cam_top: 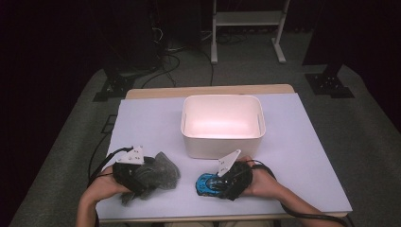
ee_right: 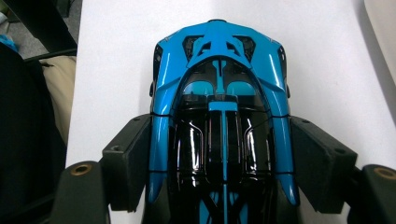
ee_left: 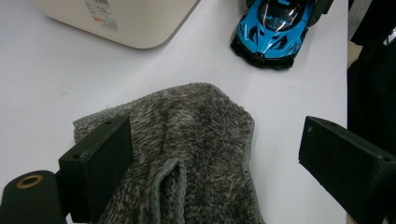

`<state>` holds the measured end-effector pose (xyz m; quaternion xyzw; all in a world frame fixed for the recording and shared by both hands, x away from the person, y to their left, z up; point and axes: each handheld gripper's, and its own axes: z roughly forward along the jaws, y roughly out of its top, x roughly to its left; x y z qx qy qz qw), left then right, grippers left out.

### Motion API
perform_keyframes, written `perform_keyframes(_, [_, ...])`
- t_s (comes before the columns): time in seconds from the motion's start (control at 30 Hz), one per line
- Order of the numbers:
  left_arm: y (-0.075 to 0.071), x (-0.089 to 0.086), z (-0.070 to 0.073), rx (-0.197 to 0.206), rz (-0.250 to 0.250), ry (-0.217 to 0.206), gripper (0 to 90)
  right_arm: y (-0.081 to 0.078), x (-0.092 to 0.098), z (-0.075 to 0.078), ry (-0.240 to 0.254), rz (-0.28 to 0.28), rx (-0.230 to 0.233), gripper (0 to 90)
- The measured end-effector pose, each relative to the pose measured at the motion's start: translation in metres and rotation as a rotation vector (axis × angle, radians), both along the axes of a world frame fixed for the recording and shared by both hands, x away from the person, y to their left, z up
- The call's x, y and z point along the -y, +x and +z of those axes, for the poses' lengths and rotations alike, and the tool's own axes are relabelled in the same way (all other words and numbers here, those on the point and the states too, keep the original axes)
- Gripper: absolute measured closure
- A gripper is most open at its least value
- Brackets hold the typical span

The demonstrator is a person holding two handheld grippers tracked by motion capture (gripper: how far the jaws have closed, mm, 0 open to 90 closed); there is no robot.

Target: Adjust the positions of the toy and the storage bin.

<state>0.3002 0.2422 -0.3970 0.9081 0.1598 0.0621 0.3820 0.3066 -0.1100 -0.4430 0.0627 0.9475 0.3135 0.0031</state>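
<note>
- Two jobs sit before us: the blue toy car (ee_right: 219, 107) under our right claw (ee_right: 219, 163) and the grey fleecy cloth (ee_left: 187, 154) under our left claw (ee_left: 205, 158), both on the pale bench (cam_top: 302, 156), just on our side of the white bin (cam_top: 222, 125).
- Right claw: its jaws flank the rear half of the car, one on each flank, and look pressed against the bodywork. From the right gripper view we judge this a grip on the car, though we cannot be sure how firmly the pads bite on the glossy paint.
- Left claw: released, its jaws standing wide. One jaw rests on the cloth and the other hangs over bare bench beyond its hem, so nothing is held there.
- For the car, we should squeeze across the flat sills rather than the curved roof line, keep the claw square to the car's long axis, and lift straight up before travelling, so the wheels do not roll it out of the pads.
- Carrying it over the near wall of the bin, we would clear the rim first, then lower and let go close to the floor of the bin; a drop could bounce it.
- For the cloth, we would centre the jaws over the raised fold, since pinching a ridge gathers more fabric than a flat edge.
</note>
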Motion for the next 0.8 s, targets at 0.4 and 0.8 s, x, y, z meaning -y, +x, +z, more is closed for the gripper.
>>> perform_keyframes(0.4, [-0.0005, -0.0002, 0.0014, 0.005, 0.001, -0.006, 9.2, -0.0020, 0.0013, 0.0010, 0.024, -0.008, 0.010, 27.1])
perform_keyframes(0.8, [-0.0008, -0.0001, 0.0013, 0.004, 0.002, -0.005, 9.2, -0.0043, 0.0013, -0.0031, 0.031, -0.008, 0.024, 26.0])
